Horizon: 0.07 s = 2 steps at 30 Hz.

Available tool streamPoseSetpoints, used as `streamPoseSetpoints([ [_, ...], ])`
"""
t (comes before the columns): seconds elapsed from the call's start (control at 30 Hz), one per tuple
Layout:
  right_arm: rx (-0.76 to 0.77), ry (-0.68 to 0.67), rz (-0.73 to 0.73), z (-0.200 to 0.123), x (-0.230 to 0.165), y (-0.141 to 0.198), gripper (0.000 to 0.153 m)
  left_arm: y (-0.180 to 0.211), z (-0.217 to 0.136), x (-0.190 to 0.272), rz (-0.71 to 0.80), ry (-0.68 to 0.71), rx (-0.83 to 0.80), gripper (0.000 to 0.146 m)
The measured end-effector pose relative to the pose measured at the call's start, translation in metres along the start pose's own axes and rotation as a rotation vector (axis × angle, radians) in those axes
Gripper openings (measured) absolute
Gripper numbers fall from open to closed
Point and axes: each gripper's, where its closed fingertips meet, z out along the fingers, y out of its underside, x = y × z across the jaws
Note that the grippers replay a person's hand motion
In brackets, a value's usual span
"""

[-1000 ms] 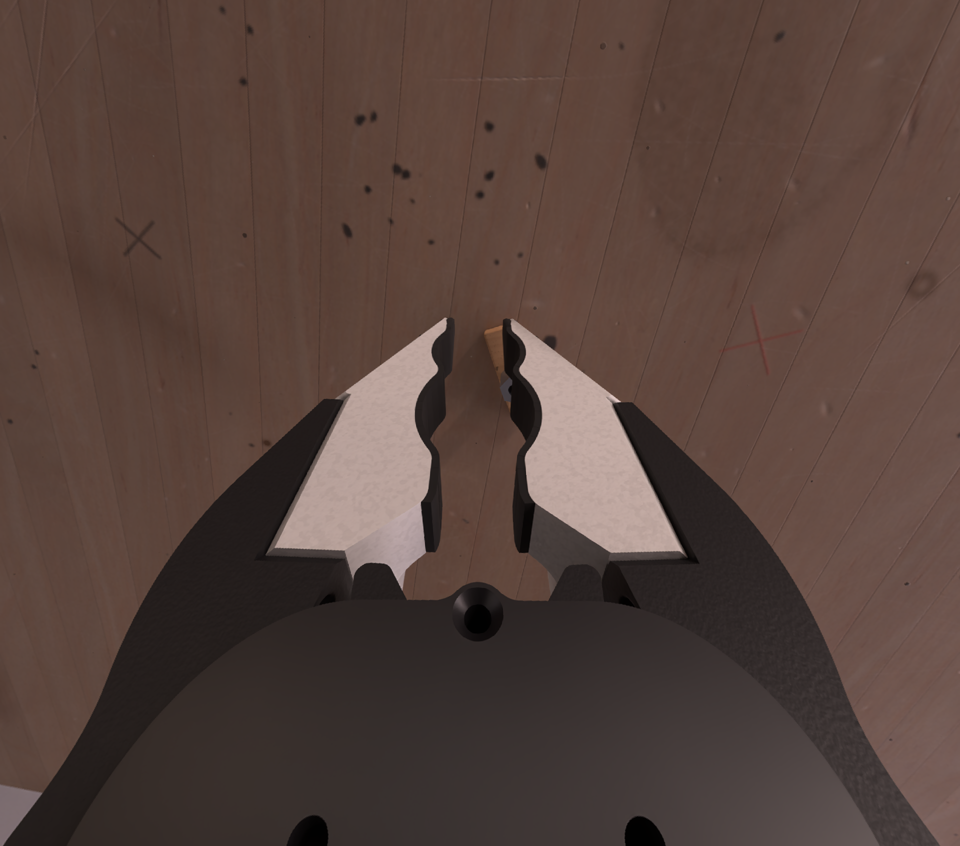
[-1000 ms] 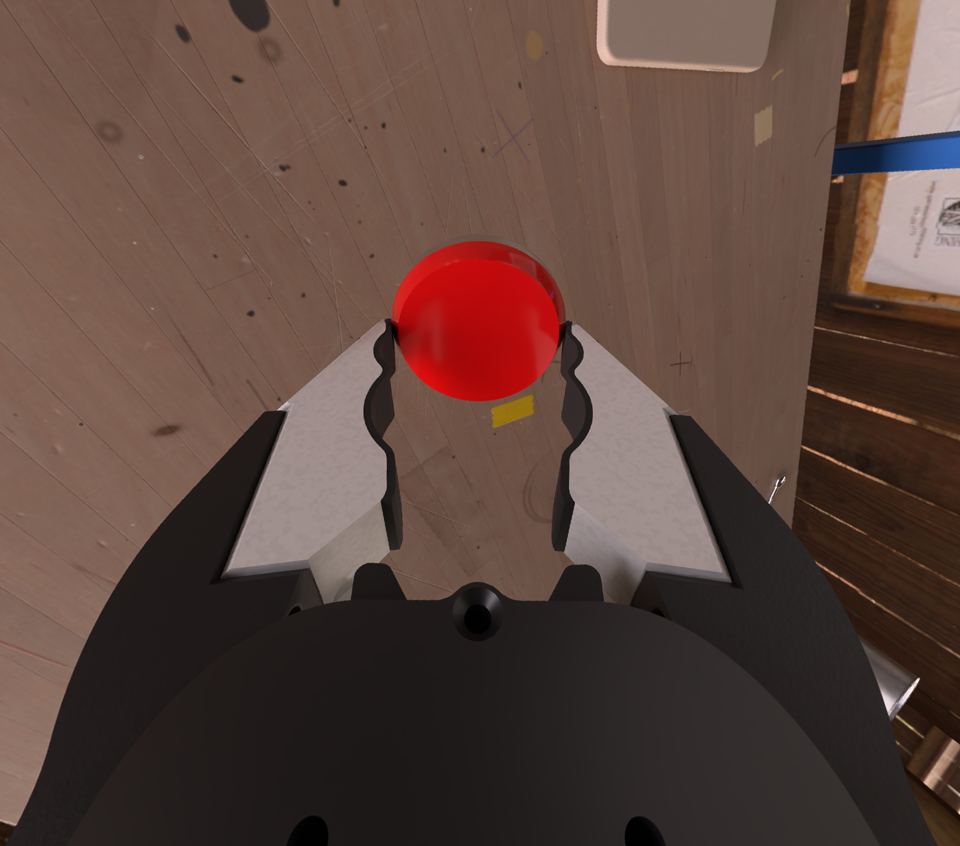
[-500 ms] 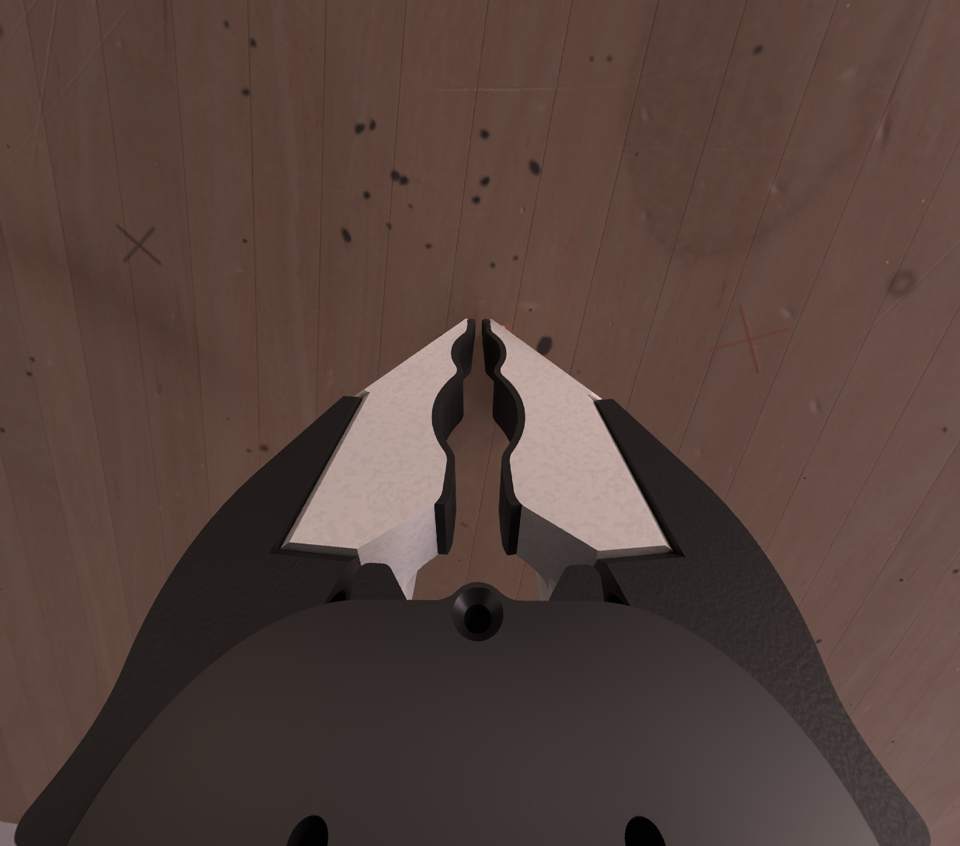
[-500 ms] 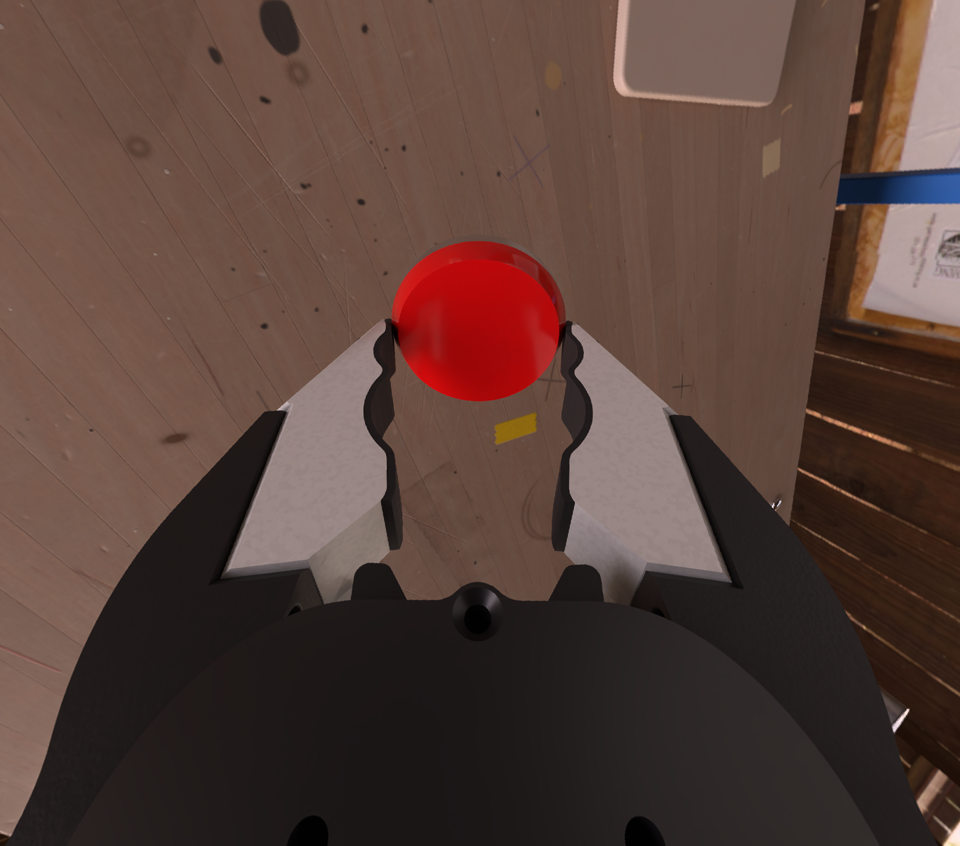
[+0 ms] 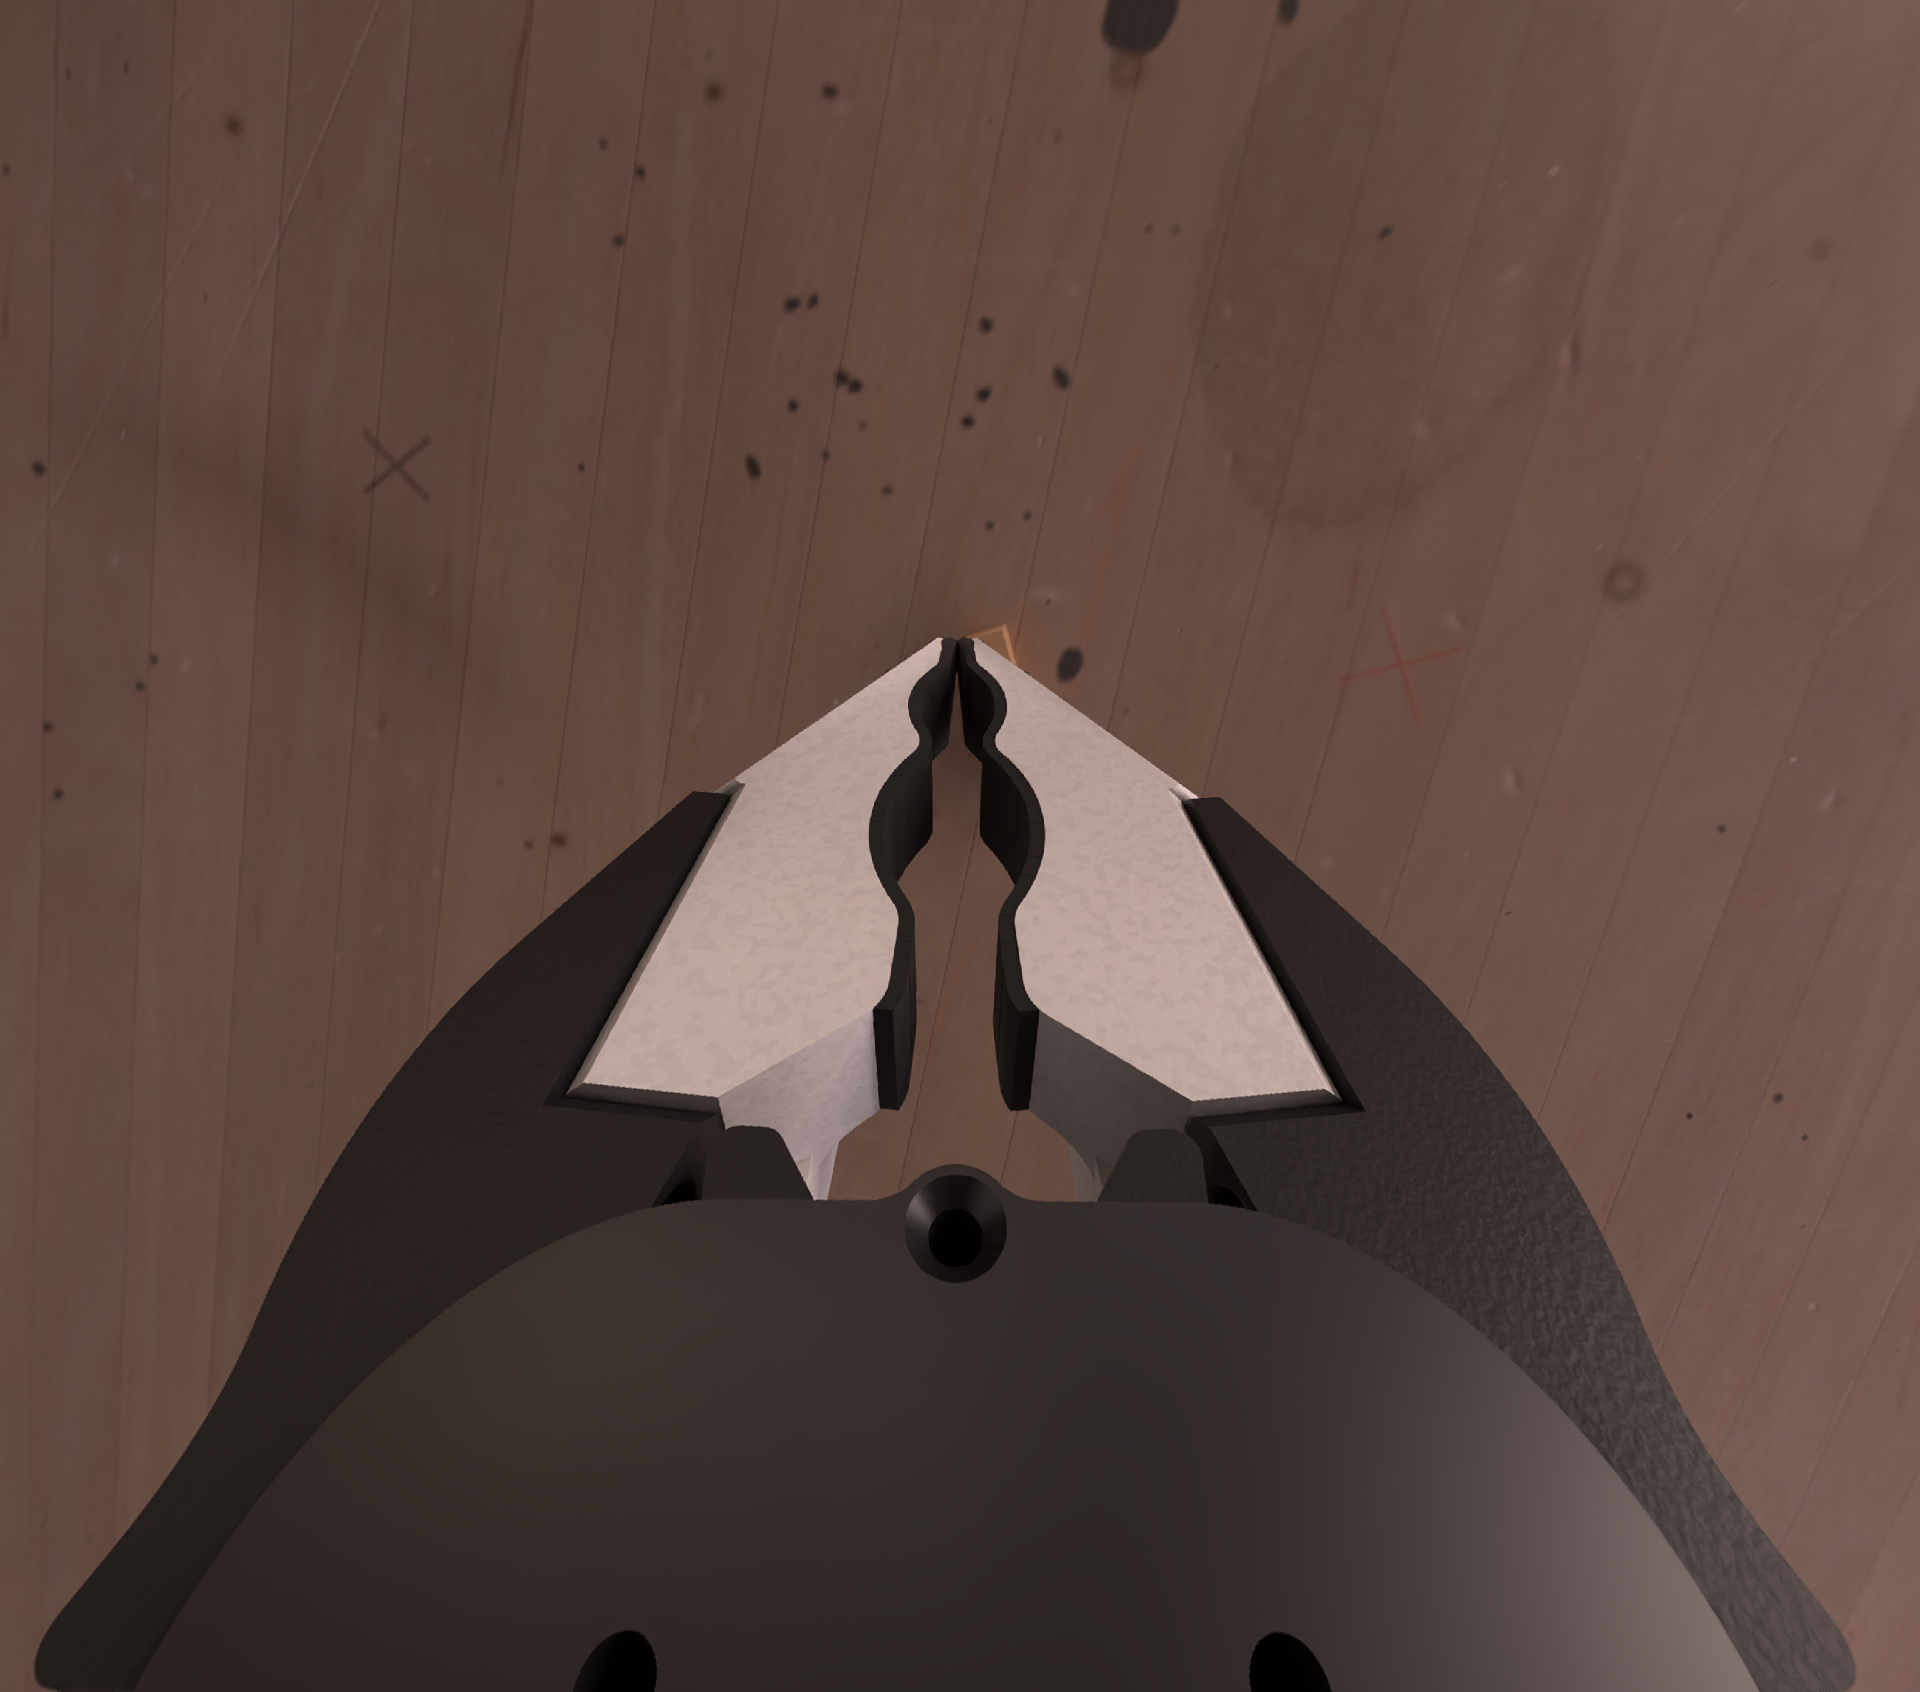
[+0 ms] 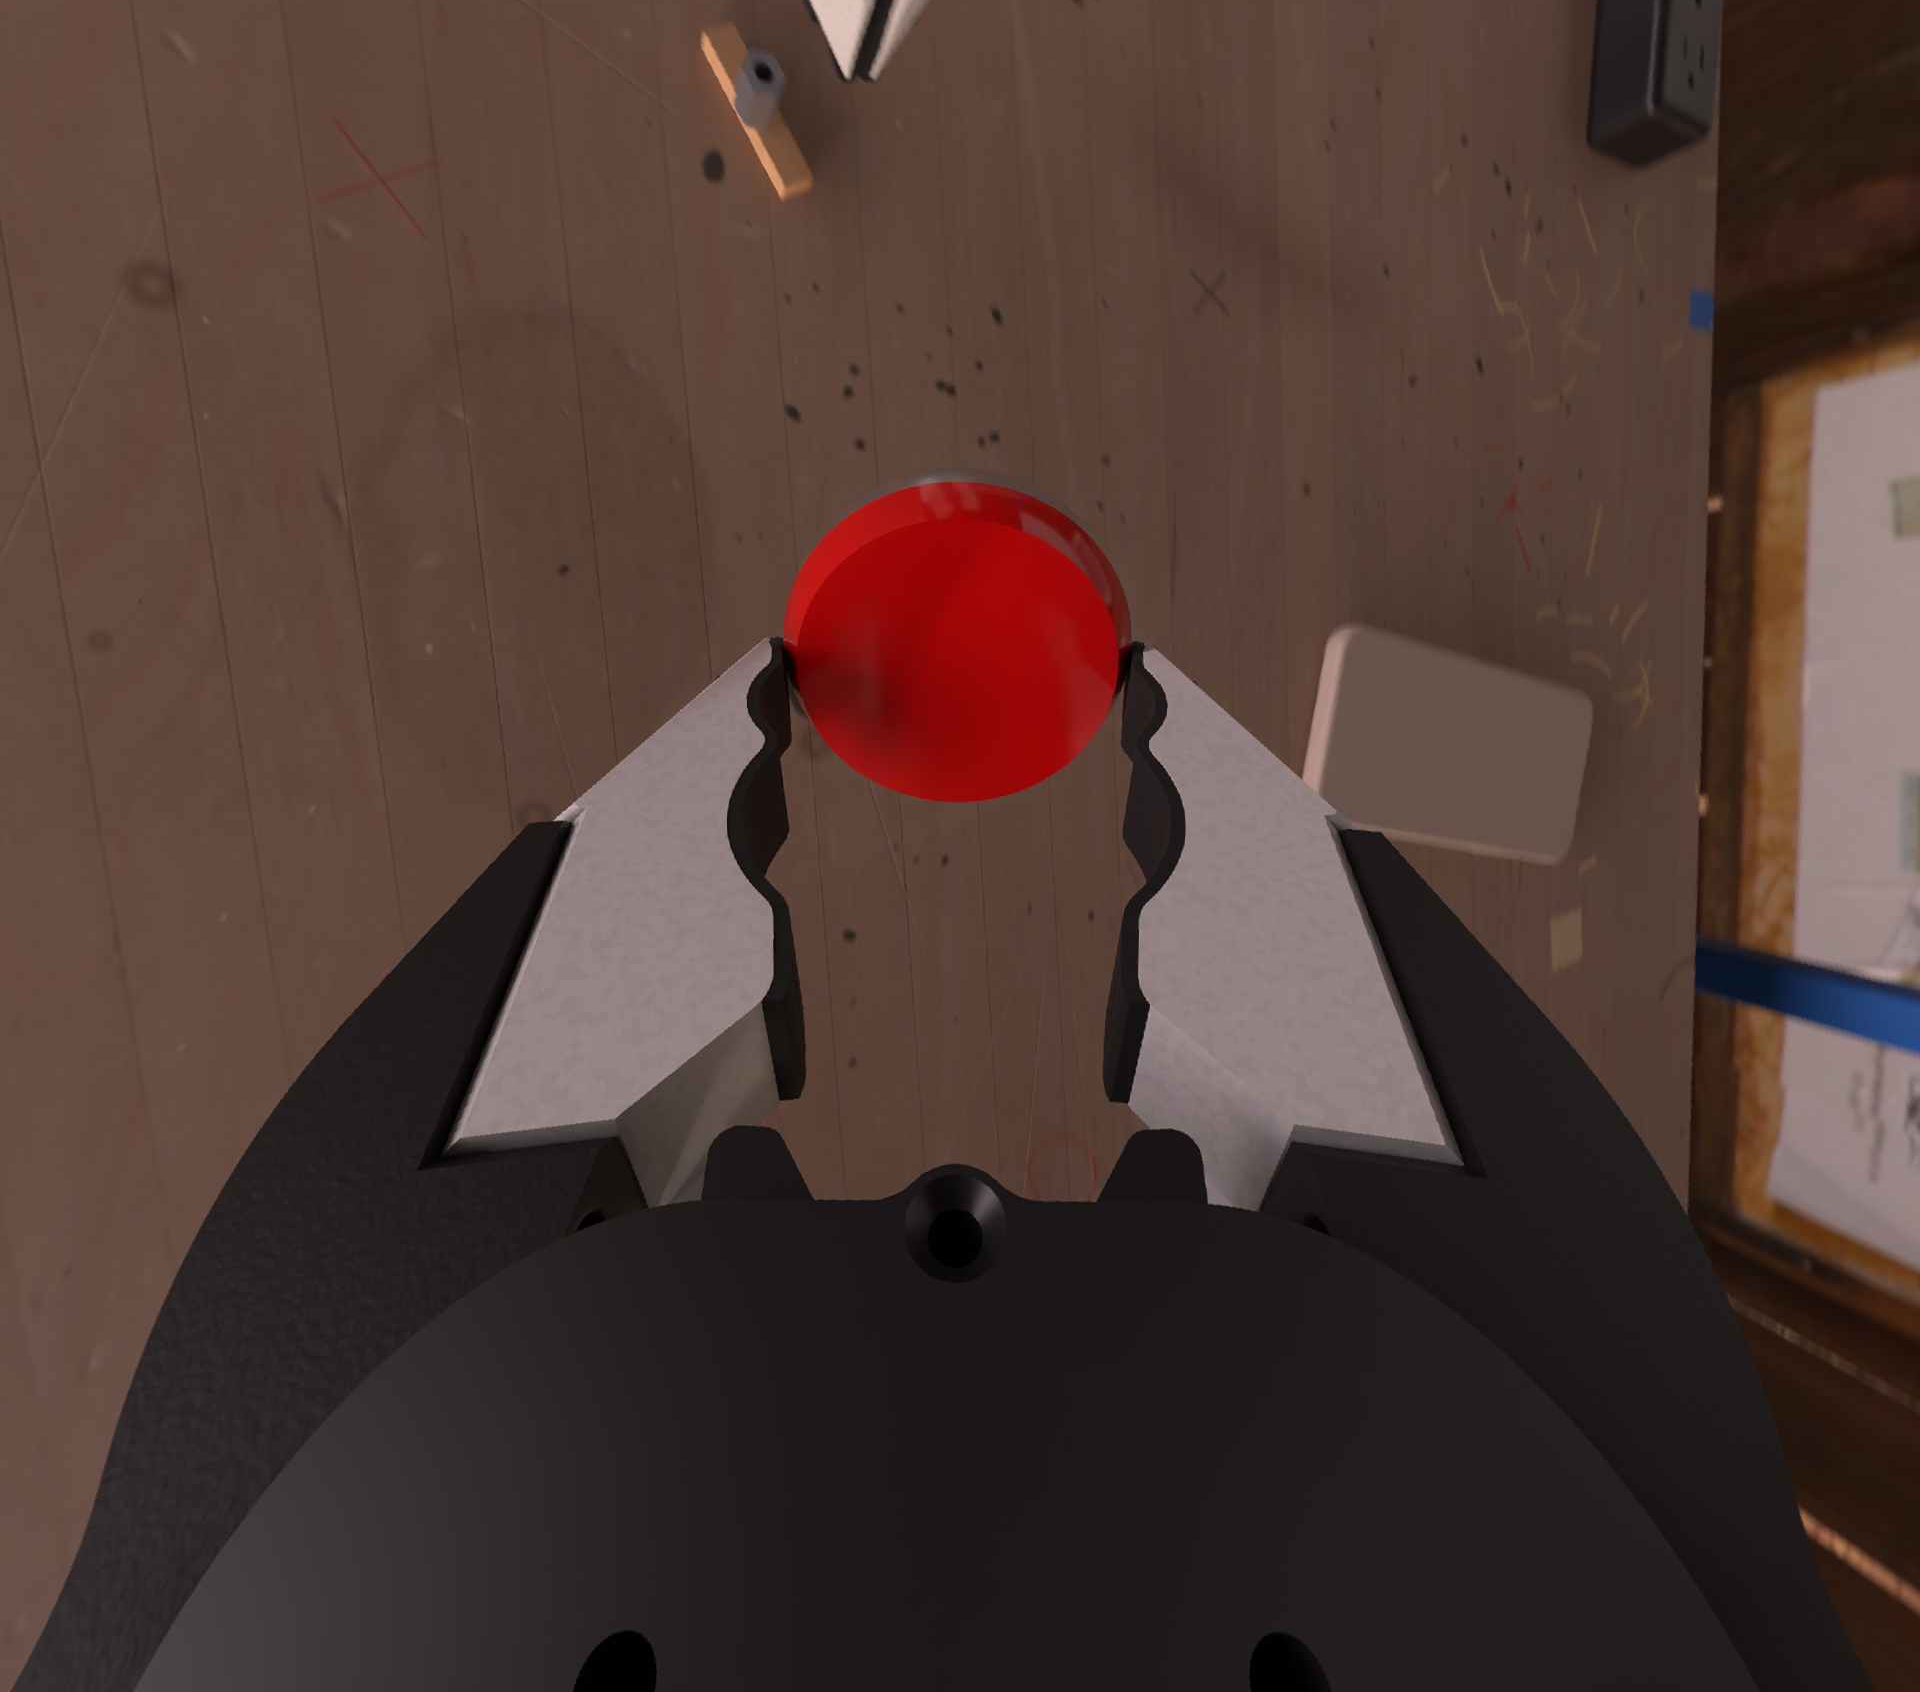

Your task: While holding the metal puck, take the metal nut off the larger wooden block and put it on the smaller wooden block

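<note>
Metal nut [image 6: 760, 85] upright on orange wooden block [image 6: 755, 113], long axis vertical

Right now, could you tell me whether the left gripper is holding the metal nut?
No, the left gripper is shut on nothing, while the metal nut stands apart on the small wooden block.

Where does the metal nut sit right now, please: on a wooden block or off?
On: the metal nut stands upright on the orange wooden block, beside the shut left gripper.

The nut [image 6: 760, 87] stands on a block [image 6: 755, 112] mid-table, a pad [image 6: 1447, 743] and power strip [image 6: 1660, 3] near the right edge.
</note>
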Motion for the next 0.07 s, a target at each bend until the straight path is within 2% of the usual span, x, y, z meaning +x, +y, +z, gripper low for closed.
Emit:
streamPoseSetpoints([
  [0.07, 0.024, -0.004, -0.033, 0.0104, -0.0039, -0.0091, 0.065, 0.0075, 0.0006, -0.0031, -0.009, -0.015, -0.028, 0.0],
])
